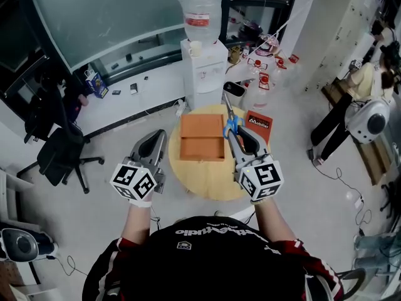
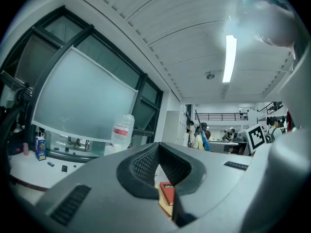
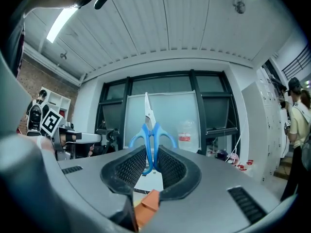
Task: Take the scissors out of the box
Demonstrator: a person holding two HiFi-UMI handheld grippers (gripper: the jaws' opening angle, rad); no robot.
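Blue-handled scissors point(image 1: 232, 127) stand in my right gripper point(image 1: 241, 144), blades pointing up and away from me. In the right gripper view the pads press on the blue handle loops point(image 3: 148, 135) and the blade rises above them. The open orange box point(image 1: 202, 137) lies on the round wooden table point(image 1: 207, 180), just left of the scissors; one corner of it point(image 3: 148, 205) shows below the jaws. My left gripper point(image 1: 152, 148) hovers at the table's left edge. Its jaws stand a little apart with nothing between them point(image 2: 158, 171).
A red book point(image 1: 258, 121) lies at the table's right rim, also visible past the left jaws point(image 2: 166, 192). A water dispenser point(image 1: 202, 49) with spare bottles stands behind the table. A black office chair point(image 1: 59, 152) is at the left. People stand at the far right.
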